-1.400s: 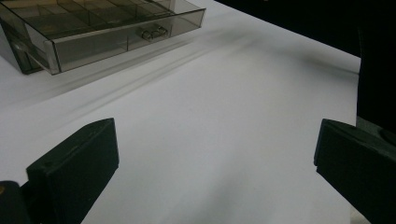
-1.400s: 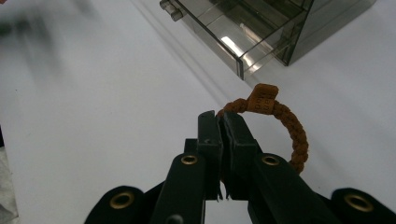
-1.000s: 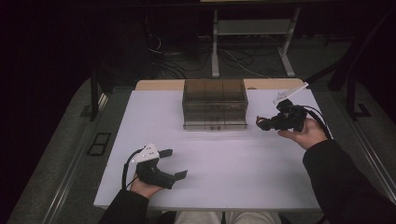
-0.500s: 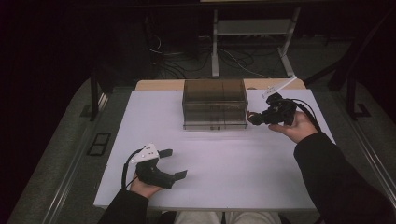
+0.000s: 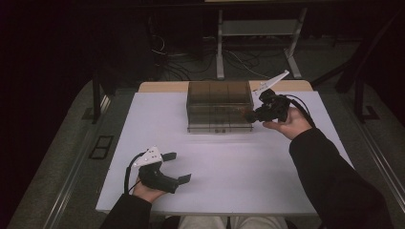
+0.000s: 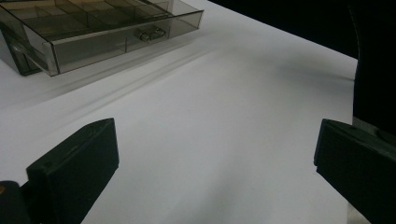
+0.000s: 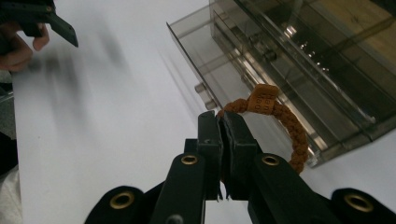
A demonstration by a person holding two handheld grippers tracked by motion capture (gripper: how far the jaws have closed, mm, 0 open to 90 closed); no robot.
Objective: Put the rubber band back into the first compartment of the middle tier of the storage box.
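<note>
A smoky clear plastic drawer box (image 5: 219, 106) stands at the back middle of the white table (image 5: 239, 167), its lowest drawer (image 7: 261, 98) pulled out a little. My right gripper (image 5: 251, 116) hangs at the box's right front corner, shut on a brown braided bracelet (image 7: 280, 119) with a square tag, held just above the open drawer. My left gripper (image 5: 174, 167) rests near the table's front left, open and holding nothing. In the left gripper view its jaws stand wide apart, and the drawer (image 6: 93, 37) with its small handle lies ahead of them.
A metal stand (image 5: 258, 33) and cables lie on the dark floor behind the table. A wooden board edge (image 5: 165, 87) shows behind the box. The white table surface spreads bare between the two grippers.
My right gripper has moved left and forward from the table's right side to the drawer box's right front corner. The left gripper has stayed put.
</note>
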